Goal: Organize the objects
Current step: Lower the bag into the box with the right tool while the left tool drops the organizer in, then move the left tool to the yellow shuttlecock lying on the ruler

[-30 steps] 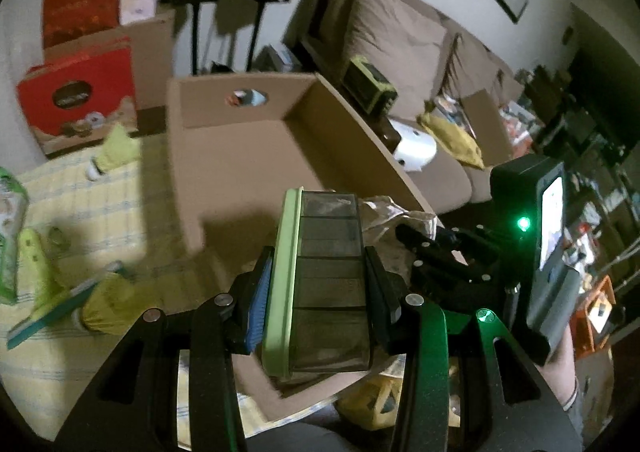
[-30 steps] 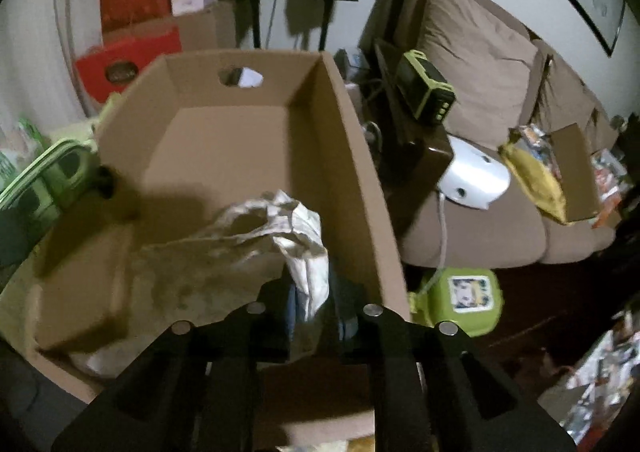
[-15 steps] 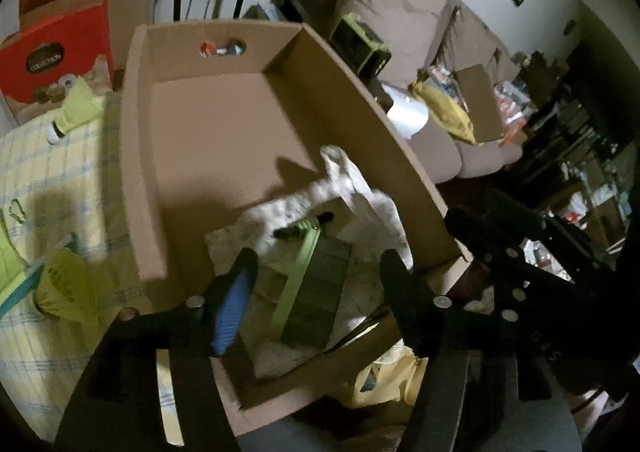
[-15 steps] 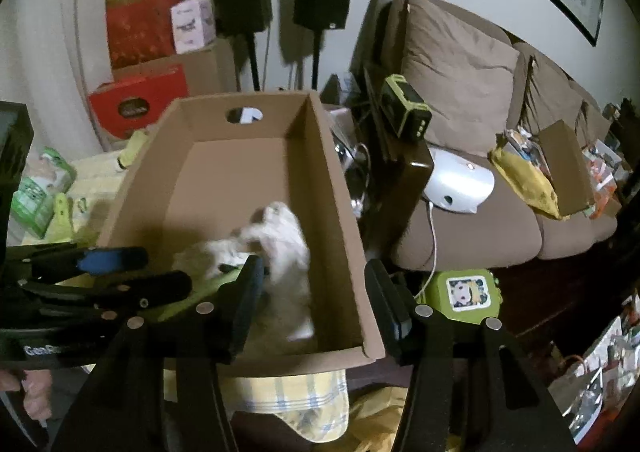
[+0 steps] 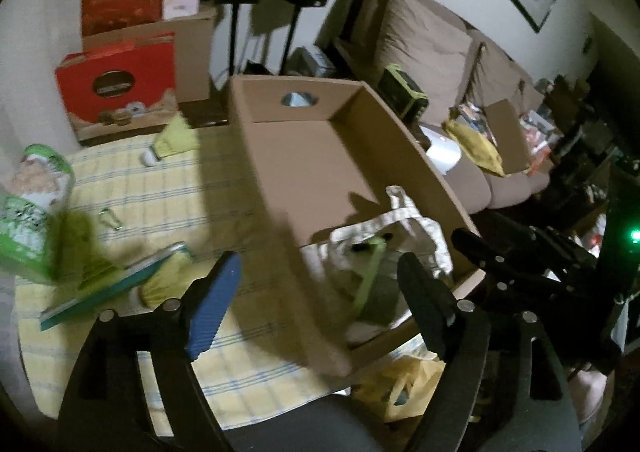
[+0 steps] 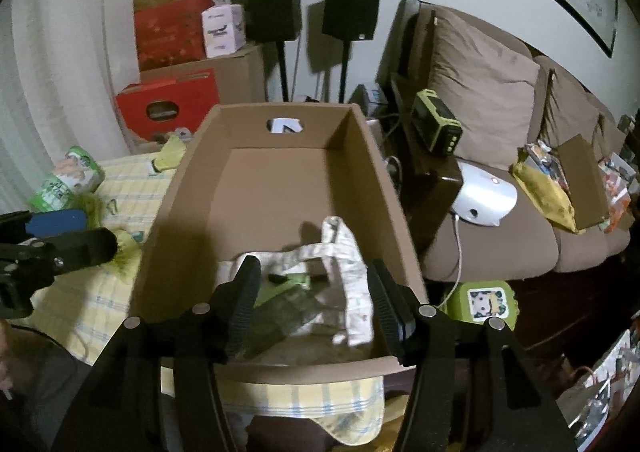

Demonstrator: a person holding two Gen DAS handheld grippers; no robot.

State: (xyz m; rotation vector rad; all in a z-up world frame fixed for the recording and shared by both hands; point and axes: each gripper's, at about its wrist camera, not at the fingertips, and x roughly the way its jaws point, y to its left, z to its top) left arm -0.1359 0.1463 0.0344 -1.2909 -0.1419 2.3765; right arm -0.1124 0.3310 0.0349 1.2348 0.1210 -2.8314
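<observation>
Your left hand-held gripper (image 5: 316, 292) hangs over the near left wall of the cardboard box (image 5: 320, 168), its jaws opening with nothing pinched between them. Your right hand-held gripper (image 6: 312, 300) sits above the box's near end, jaws also spreading, pads clear of the contents. The green-lidded organizer case (image 6: 288, 292) lies inside the near end of the box, tucked against the white patterned cloth bag (image 6: 344, 272). The far half of the box floor is bare cardboard up to the wall with the handle hole. Left of the box, the checked worktop (image 5: 168, 204) carries a green packet (image 5: 32, 212), a teal-edged flat item (image 5: 116, 284) and small yellow pieces.
</observation>
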